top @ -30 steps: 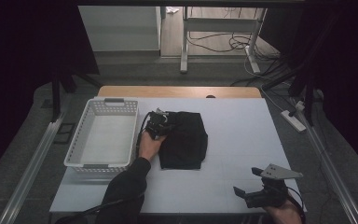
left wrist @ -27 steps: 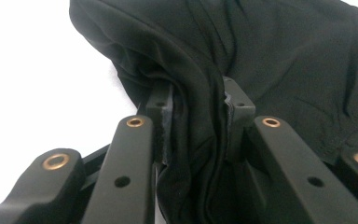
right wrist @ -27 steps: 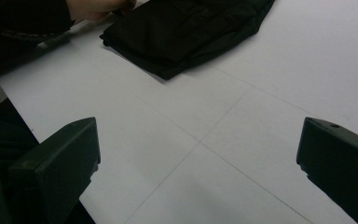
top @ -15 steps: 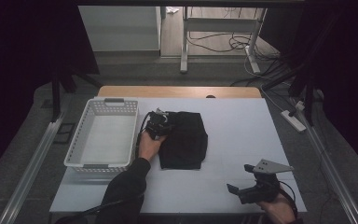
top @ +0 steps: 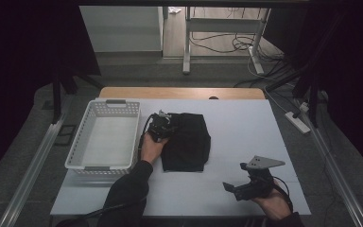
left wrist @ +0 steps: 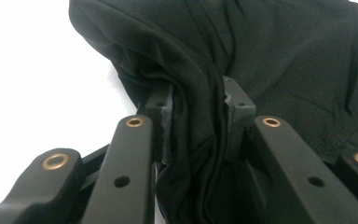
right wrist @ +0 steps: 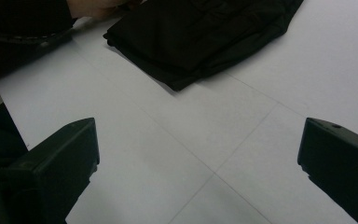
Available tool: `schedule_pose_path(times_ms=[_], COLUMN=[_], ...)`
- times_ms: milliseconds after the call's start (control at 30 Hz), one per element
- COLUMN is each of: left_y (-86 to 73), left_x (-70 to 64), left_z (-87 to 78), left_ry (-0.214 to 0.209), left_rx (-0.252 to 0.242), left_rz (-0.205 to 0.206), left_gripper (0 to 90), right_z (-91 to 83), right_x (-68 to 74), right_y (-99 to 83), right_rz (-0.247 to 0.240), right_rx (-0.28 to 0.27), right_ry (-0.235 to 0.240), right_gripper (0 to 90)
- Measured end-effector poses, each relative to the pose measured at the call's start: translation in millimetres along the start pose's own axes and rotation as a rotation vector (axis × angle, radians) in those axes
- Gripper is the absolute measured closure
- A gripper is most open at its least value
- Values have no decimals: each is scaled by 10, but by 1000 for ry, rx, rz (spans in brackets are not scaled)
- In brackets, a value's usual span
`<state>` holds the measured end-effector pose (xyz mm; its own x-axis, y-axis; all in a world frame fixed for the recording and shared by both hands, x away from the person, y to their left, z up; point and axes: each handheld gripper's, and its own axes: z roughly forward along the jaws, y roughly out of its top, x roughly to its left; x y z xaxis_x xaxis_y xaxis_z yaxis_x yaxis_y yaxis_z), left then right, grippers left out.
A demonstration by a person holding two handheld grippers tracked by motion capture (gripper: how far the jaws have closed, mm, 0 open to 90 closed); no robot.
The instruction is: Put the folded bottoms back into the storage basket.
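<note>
A folded black garment [top: 186,142] lies in the middle of the white table [top: 236,123]. My left gripper [top: 159,126] sits at its upper left corner, shut on a bunched fold of the black garment [left wrist: 200,126], which is pinched between the two pads. My right gripper [top: 246,185] hovers near the table's front right, open, with nothing between its jaws. In the right gripper view the black garment [right wrist: 205,32] lies ahead and to the left, with bare tabletop [right wrist: 200,154] under the jaws.
A white plastic basket [top: 105,137], holding nothing, stands at the left of the table, right beside my left hand. A wooden strip [top: 179,92] runs along the table's far edge. Beyond it are a desk frame and floor cables [top: 227,45]. A power strip [top: 297,122] lies off the right edge.
My right gripper has slid left and slightly forward along the table's front right. The left gripper and the garment have stayed put.
</note>
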<state>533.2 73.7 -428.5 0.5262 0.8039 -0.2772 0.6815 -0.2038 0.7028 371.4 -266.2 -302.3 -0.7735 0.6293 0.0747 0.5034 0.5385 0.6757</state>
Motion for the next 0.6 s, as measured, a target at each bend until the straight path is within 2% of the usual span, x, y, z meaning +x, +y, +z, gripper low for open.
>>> schedule_pose_path(times_ms=[600], left_y=[-5], left_x=[0], left_z=[2], left_ry=[0], left_rx=[-3], left_rz=[-3], left_gripper=[704], right_z=[351], right_x=[-42], right_y=[173], right_rz=[-45], right_rx=[59], right_ry=[58], right_gripper=[0])
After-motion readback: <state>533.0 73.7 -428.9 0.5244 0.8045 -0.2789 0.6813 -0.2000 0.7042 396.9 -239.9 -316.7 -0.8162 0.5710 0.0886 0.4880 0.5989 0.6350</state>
